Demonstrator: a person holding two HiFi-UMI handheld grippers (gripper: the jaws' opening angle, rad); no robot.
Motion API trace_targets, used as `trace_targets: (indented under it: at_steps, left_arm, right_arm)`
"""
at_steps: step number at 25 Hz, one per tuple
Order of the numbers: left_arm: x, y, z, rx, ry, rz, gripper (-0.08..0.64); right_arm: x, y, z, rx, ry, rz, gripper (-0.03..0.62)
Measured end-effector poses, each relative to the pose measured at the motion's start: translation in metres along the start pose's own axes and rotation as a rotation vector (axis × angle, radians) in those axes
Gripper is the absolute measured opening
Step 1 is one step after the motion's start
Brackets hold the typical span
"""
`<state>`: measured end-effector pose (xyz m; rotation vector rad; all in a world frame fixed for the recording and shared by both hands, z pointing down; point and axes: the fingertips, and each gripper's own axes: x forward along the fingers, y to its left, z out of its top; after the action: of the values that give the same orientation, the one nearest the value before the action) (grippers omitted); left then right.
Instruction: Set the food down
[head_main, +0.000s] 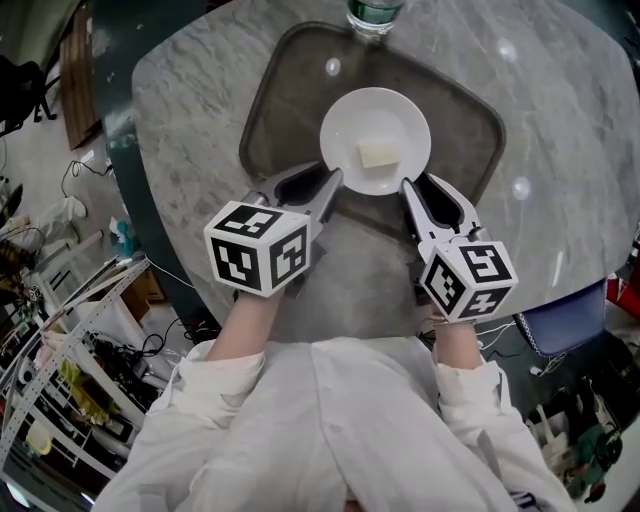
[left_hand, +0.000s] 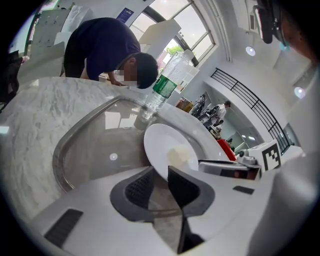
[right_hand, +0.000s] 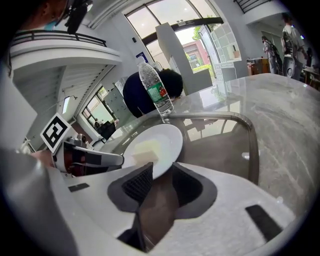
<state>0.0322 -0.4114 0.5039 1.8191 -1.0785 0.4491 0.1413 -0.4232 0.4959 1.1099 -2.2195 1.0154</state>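
A white plate (head_main: 375, 130) with a pale yellow block of food (head_main: 377, 153) rests in the dark tray (head_main: 270, 110). My left gripper (head_main: 330, 185) sits at the plate's near left rim and my right gripper (head_main: 407, 188) at its near right rim. In the left gripper view the plate's rim (left_hand: 167, 142) runs between the jaws of the left gripper (left_hand: 161, 175); whether the pads press on it I cannot tell. In the right gripper view the rim (right_hand: 160, 140) lies between the right gripper's (right_hand: 162, 177) jaws, which stand apart with slack round it.
A clear water bottle with a green label (head_main: 372, 15) stands at the tray's far edge. The tray lies on a grey marble table (head_main: 180, 90). A person in dark clothes (left_hand: 100, 47) bends over beyond the table. Cables and clutter cover the floor at the left (head_main: 60, 350).
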Motion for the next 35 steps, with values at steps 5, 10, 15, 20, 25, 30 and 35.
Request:
trace_targets:
  at_steps: [5,10,15,20,25,30,35]
  left_arm:
    - [-0.004,-0.001,-0.003,-0.003,-0.003,-0.002,0.078]
    - [-0.007,-0.005,-0.003,0.01,-0.005,0.01,0.078]
    - [-0.025,-0.008,0.001,0.032,-0.055,0.006,0.077]
    - [-0.05,-0.012,0.002,0.084,-0.112,-0.021,0.077]
    - [-0.079,-0.032,0.004,0.161,-0.173,-0.05,0.077]
    - [-0.117,-0.06,-0.005,0.278,-0.228,-0.118,0.077]
    - [-0.152,-0.085,-0.021,0.34,-0.27,-0.201,0.076]
  right_arm:
    - [-0.009,-0.001,0.002,-0.024,-0.02,-0.022,0.083]
    - [-0.019,-0.006,0.007,-0.037,-0.038,-0.037,0.083]
    - [-0.032,0.004,0.009,-0.103,-0.067,-0.053,0.081]
    - [-0.052,0.037,0.023,-0.204,-0.181,-0.067,0.08]
    - [-0.086,0.068,0.033,-0.218,-0.306,-0.067,0.05]
    - [-0.12,0.106,0.027,-0.239,-0.394,-0.066,0.035]
    - [-0.153,0.139,0.016,-0.269,-0.46,-0.067,0.016]
